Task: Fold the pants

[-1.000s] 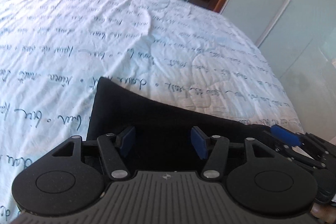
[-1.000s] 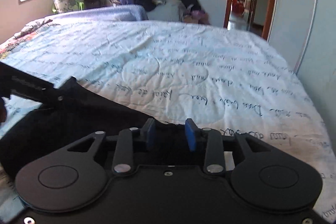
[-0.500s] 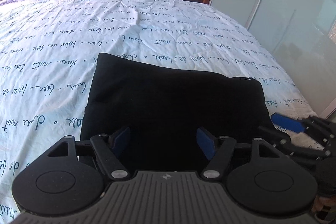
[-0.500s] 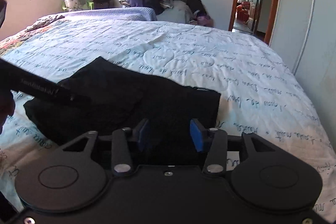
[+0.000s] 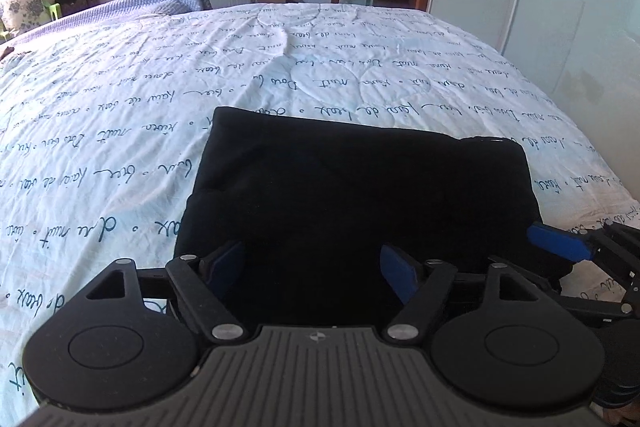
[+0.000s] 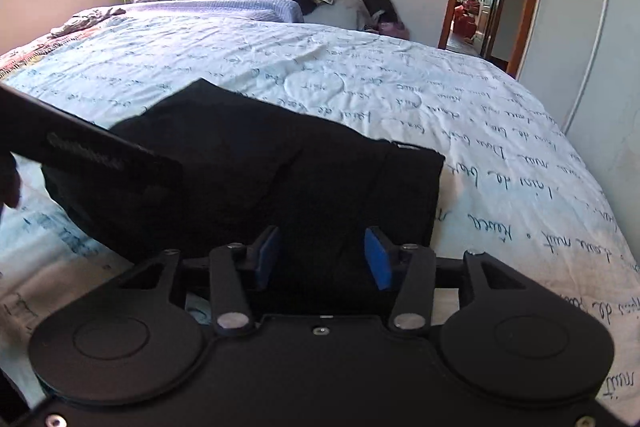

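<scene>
Here, the folded black pants point(image 5: 360, 203) are lying flat on the script-printed bedspread point(image 5: 120, 99). The left gripper point(image 5: 312, 267) and right gripper point(image 6: 322, 255) are hovering at the near edge, jaws opening, blue pads point(image 6: 376, 259) released, fabric beneath them.

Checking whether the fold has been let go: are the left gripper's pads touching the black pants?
Cannot tell. In the left wrist view the left gripper jaws are opening over the pants, but dark cloth hides any gap.
</scene>
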Demonstrator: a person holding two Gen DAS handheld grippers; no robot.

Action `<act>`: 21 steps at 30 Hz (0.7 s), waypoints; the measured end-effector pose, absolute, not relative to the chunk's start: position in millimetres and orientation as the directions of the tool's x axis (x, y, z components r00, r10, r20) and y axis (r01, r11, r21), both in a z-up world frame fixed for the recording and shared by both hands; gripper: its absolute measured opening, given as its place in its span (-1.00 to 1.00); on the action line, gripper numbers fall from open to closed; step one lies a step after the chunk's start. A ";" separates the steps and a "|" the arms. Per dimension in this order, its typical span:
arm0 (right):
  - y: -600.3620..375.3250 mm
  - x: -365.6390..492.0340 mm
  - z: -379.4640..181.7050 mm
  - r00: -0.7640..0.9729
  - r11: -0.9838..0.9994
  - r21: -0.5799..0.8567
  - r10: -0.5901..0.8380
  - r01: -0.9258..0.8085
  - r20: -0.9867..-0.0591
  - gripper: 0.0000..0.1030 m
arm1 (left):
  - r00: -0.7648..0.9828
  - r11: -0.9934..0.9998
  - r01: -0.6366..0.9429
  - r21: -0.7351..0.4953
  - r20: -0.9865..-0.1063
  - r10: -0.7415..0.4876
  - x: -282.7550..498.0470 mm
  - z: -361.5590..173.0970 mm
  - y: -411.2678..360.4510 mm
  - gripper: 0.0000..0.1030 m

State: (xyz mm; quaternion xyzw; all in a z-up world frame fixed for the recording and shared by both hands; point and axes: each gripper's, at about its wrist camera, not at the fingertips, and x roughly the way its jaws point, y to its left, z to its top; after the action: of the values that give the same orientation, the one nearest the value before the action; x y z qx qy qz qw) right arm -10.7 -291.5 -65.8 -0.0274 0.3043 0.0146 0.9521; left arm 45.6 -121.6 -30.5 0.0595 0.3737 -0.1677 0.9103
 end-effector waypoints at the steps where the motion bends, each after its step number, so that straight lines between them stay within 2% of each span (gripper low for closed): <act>1: -292.4 -12.5 -65.2 0.816 0.999 -0.037 0.009 -0.036 -0.579 -0.06 | 0.669 0.937 0.349 -0.010 -0.698 -0.256 43.8 -30.2 -121.4 0.53; 21: -294.5 -23.1 -63.2 0.818 0.999 -0.036 -0.004 -0.021 -0.575 0.02 | 0.683 0.933 0.357 0.037 -0.692 -0.234 33.7 -32.5 -122.8 0.62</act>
State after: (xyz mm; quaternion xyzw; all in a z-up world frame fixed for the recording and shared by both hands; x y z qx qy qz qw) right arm -23.1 -294.5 -63.2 -0.0206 0.3013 0.0047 0.9533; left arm 33.7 -122.8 -32.5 0.0848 0.3638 -0.1617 0.9134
